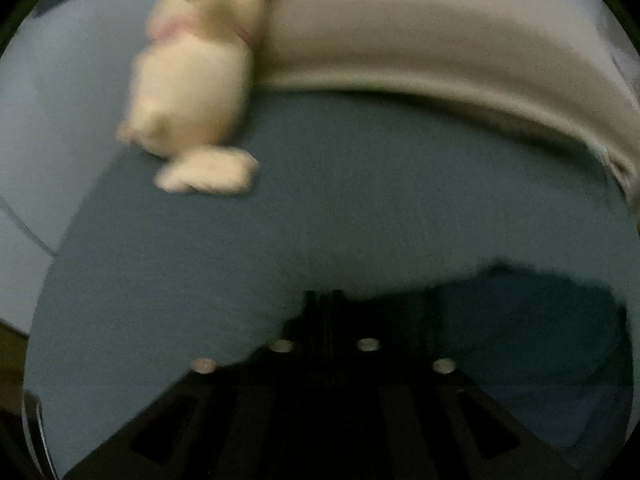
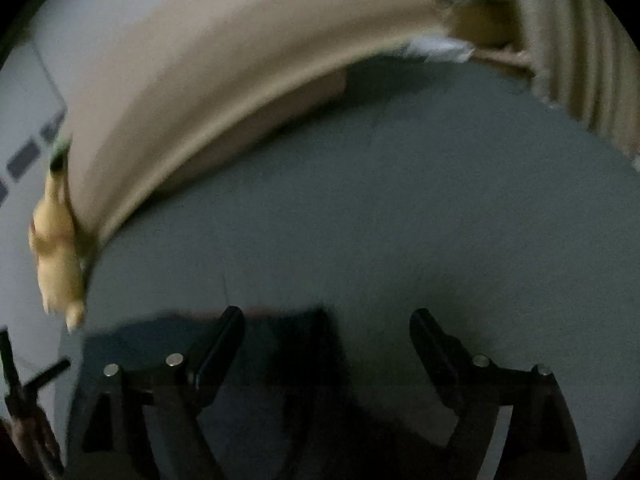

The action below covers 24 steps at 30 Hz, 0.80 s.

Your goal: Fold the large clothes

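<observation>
Right tongs (image 2: 324, 332) wide, empty.

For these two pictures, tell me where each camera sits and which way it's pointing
Left wrist: sits on the left gripper, looking forward and down over blue-grey cloth toward a beige headboard and a white plush toy; its own dark fingers show close together at the bottom.
Right wrist: sits on the right gripper, looking forward and down over the same cloth toward the headboard; its fingers stand wide apart with nothing between them.
Shared: the cloth, the headboard and the plush toy, at the right view's left edge.
</observation>
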Each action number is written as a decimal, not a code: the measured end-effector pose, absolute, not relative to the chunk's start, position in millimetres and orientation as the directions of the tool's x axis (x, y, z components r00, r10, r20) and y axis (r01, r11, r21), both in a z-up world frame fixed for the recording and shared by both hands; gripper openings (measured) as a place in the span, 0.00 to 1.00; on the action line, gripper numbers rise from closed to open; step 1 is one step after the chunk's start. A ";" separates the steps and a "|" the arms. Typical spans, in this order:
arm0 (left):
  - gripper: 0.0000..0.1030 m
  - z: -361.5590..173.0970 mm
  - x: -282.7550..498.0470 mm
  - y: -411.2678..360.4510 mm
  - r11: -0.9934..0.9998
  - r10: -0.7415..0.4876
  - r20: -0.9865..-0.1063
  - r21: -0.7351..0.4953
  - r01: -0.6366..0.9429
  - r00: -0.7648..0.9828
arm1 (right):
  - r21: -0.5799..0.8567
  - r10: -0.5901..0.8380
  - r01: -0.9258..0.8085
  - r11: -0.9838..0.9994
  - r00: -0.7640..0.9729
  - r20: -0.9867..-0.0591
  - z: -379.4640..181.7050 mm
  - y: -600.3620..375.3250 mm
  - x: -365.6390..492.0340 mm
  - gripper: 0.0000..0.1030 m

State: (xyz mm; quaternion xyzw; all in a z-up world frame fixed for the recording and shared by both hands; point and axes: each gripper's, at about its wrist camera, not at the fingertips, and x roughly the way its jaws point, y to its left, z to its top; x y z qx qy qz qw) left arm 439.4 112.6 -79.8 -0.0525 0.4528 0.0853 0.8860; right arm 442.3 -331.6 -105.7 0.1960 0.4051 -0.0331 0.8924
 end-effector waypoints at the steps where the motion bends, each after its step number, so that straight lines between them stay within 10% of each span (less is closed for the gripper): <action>1: 0.37 -68.8 433.5 110.3 0.976 0.120 -0.785 -0.019 -0.217 0.608 | 0.334 0.099 0.219 0.917 0.686 -0.721 -96.2 -330.4 439.6 0.85; 3: 0.54 -53.1 421.5 97.1 0.979 0.113 -0.724 -0.034 -0.199 0.680 | 0.347 0.120 0.175 0.922 0.720 -0.683 -76.6 -314.8 435.2 0.85; 24: 0.59 -138.6 474.4 -29.9 0.995 0.052 -0.830 0.093 0.047 0.555 | 0.186 0.150 0.010 0.982 0.552 -0.820 -165.0 -195.0 494.6 0.89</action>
